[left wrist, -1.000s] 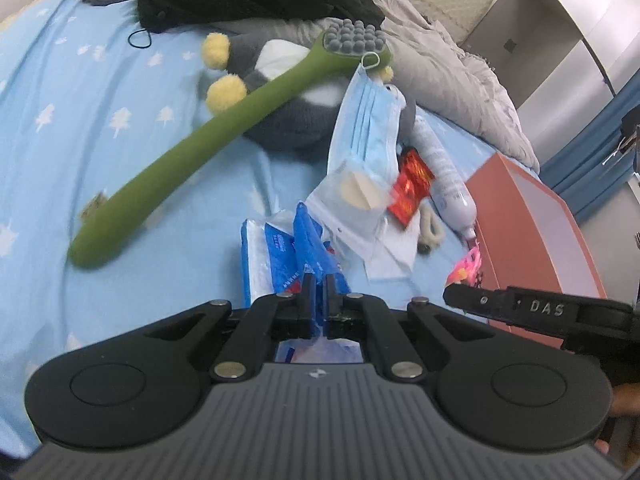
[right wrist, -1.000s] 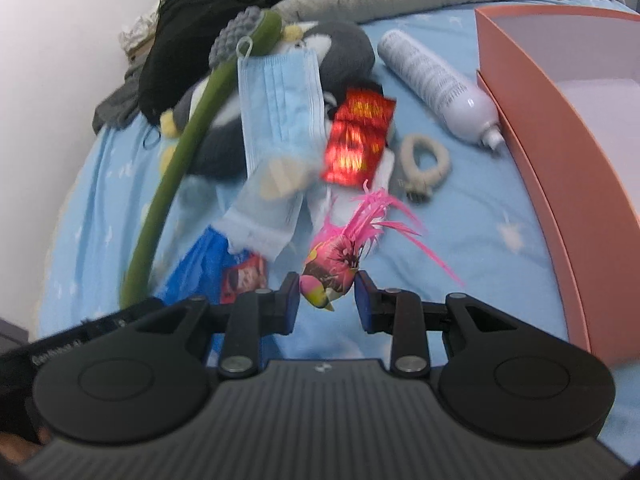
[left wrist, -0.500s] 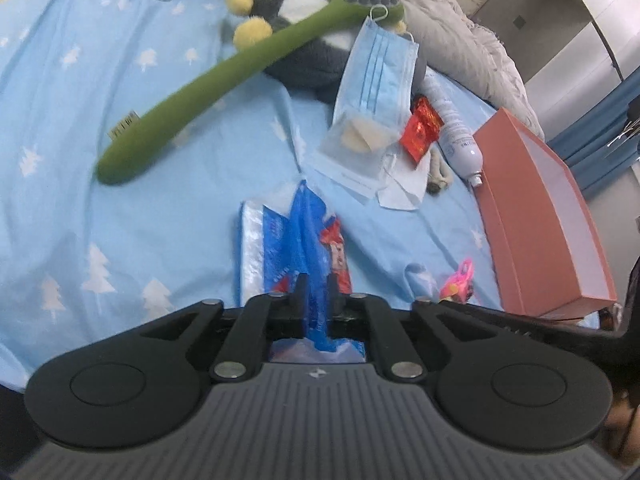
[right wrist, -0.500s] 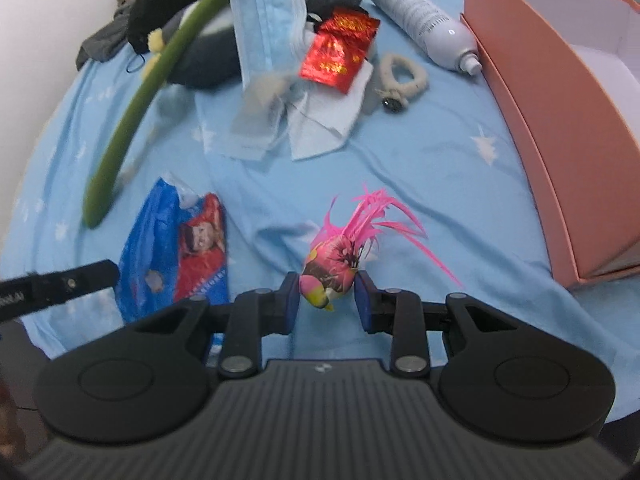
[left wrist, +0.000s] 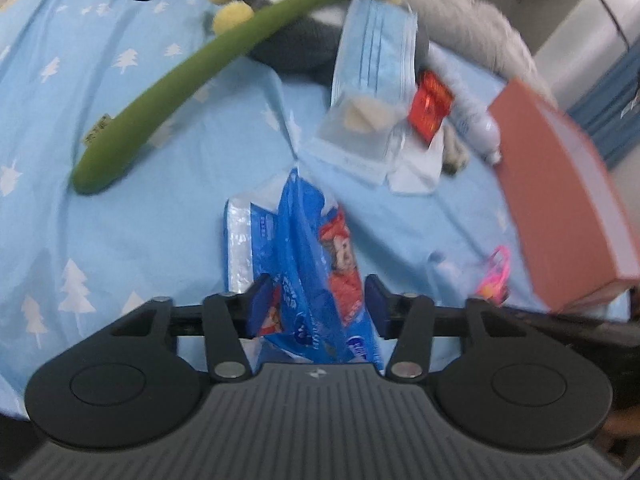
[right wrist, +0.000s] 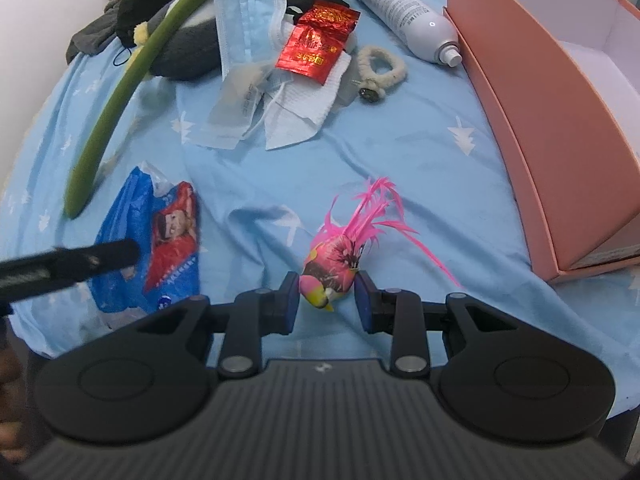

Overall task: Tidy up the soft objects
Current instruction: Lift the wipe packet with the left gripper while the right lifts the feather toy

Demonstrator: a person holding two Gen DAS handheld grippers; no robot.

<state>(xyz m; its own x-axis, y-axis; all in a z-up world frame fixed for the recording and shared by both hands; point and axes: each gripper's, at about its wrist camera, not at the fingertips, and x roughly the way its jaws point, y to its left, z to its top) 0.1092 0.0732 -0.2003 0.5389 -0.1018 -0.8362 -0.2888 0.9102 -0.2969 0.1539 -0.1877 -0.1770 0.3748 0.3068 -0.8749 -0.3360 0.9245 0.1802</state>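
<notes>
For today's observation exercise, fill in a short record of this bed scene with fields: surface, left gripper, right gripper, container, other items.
surface: light blue bedsheet printed with white trees
left gripper: jaws have just been opening; blue snack bag sits between them, pads apart from it
right gripper: closed on pink feathered bird toy
container: open pink box, to the right of the toy
other items: green plush stem, blue face mask, red foil packet, cream scrunchie, white spray bottle
</notes>
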